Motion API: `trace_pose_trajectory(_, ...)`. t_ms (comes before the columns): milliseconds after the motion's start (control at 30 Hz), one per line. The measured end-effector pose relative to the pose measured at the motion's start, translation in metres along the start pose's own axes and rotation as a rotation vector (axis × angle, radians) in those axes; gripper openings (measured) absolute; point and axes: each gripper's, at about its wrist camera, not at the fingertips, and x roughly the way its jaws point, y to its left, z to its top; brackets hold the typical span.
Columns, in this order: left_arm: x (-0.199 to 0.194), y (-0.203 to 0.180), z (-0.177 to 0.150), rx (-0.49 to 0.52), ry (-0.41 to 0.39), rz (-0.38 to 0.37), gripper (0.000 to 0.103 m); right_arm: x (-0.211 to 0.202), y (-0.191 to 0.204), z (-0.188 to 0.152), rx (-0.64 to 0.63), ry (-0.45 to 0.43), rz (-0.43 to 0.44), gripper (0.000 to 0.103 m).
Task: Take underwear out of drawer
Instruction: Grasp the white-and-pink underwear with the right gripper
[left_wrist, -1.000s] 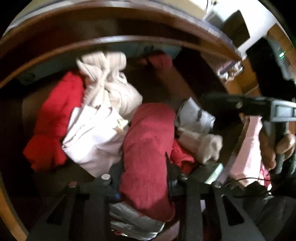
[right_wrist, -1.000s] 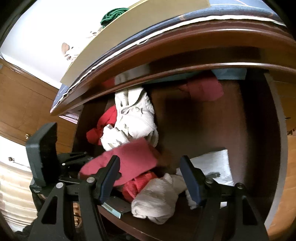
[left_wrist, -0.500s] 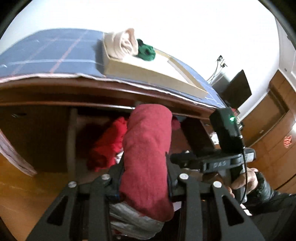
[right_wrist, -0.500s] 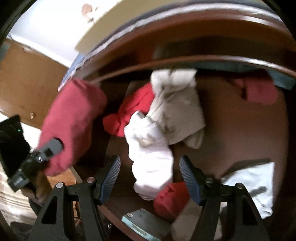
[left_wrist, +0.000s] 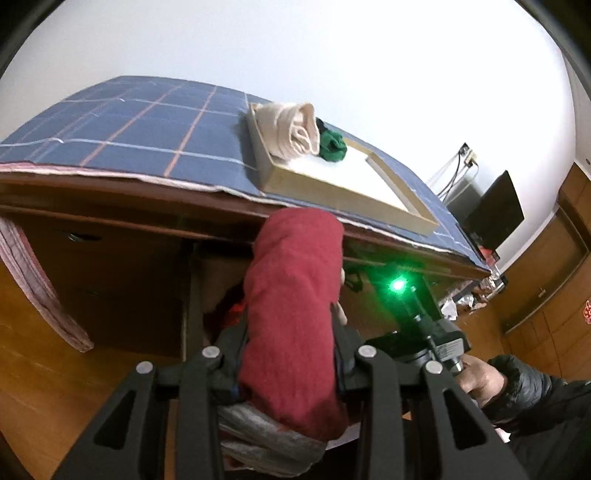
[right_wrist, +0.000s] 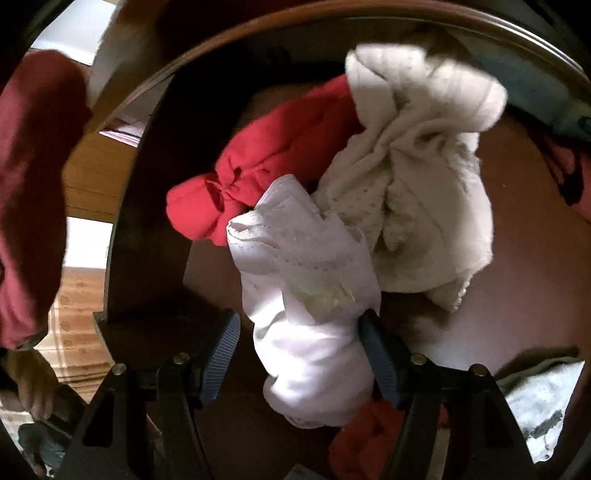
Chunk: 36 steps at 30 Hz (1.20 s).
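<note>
The left hand-held gripper pinches a dark red underwear roll, lifted out in front of the desk. The right hand-held gripper is spread inside the drawer, a white garment between its fingers, touching the right one; a red one and a cream one lie just beyond.

Left tool sits in front of the tabletop, clamped on a rolled garment that stands up between its jaws. A tray lies on the tabletop, with two bundled cloths in its far-left corner. The drawer is under the tabletop edge. Right tool is over the drawer, a folded piece between its spread jaws, touching the right one. Two more bundles lie behind that piece, another cloth at lower right.
</note>
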Motion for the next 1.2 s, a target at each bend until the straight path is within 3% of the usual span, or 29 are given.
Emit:
trace_pose_trajectory(133,-0.012,0.001,0.006,-0.008,-0.024,0.037,0.033,0.007,0.008,0.007,-0.012,0.033,-0.009,0.07)
trace_pose_trajectory(333,-0.021,0.007,0.015,-0.054,-0.052,0.063,0.033,0.015,0.034,0.006,-0.142,0.047,-0.051,0.067)
trace_pose_trajectory(400,-0.02,0.007,0.017,-0.058,-0.053,0.065,0.033,0.016,0.036,0.003,-0.158,0.046,-0.049,0.045)
trace_pose_trajectory(633,-0.014,0.0,0.02,-0.031,-0.042,0.05,0.033,-0.004,0.007,-0.009,-0.127,0.006,0.058,0.027)
trace_pose_trajectory(900,-0.008,-0.009,0.021,-0.023,-0.047,-0.003,0.033,-0.054,-0.009,-0.03,-0.127,-0.187,0.118,0.021)
trace_pose_trajectory(1000,-0.01,-0.009,0.021,-0.016,-0.047,-0.002,0.033,-0.09,-0.017,-0.044,-0.115,-0.298,0.151,0.012)
trace_pose_trajectory(1100,-0.012,-0.008,0.023,-0.021,-0.05,-0.01,0.033,-0.128,-0.025,-0.053,-0.087,-0.429,0.195,0.011)
trace_pose_trajectory(1200,-0.01,-0.009,0.028,-0.022,-0.048,-0.012,0.033,-0.155,-0.031,-0.059,-0.059,-0.531,0.179,0.011)
